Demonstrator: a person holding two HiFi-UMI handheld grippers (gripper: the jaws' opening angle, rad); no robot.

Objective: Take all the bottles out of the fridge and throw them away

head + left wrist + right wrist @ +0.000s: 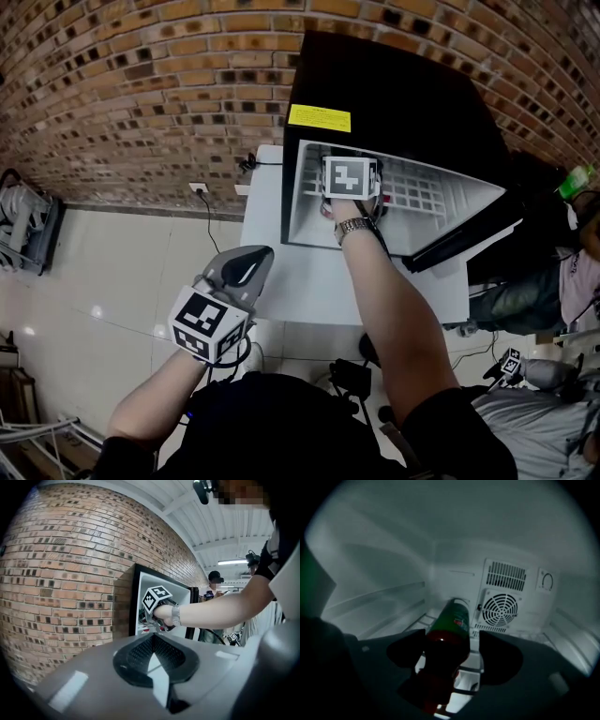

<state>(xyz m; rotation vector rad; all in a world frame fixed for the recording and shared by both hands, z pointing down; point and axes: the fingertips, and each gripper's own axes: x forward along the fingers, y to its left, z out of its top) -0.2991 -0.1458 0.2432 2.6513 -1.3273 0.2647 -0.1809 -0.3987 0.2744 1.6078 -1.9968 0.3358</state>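
A black mini fridge (375, 84) stands open on a white table (309, 281). My right gripper (349, 187) reaches into it. In the right gripper view a green bottle (451, 623) with a red label lies on the wire shelf. It points toward the back wall and sits between my right gripper's (454, 651) wide open jaws. A gap shows on the bottle's right side. My left gripper (239, 267) hangs in front of the table's left corner, shut and holding nothing. Its own view (152, 656) faces the fridge (136, 597).
The fridge door (469, 234) swings out to the right. A round fan vent (500, 609) sits on the fridge's back wall. A brick wall (141, 84) runs behind the table. Another person (534, 291) sits at the right, and a cable (211, 220) trails from a wall socket.
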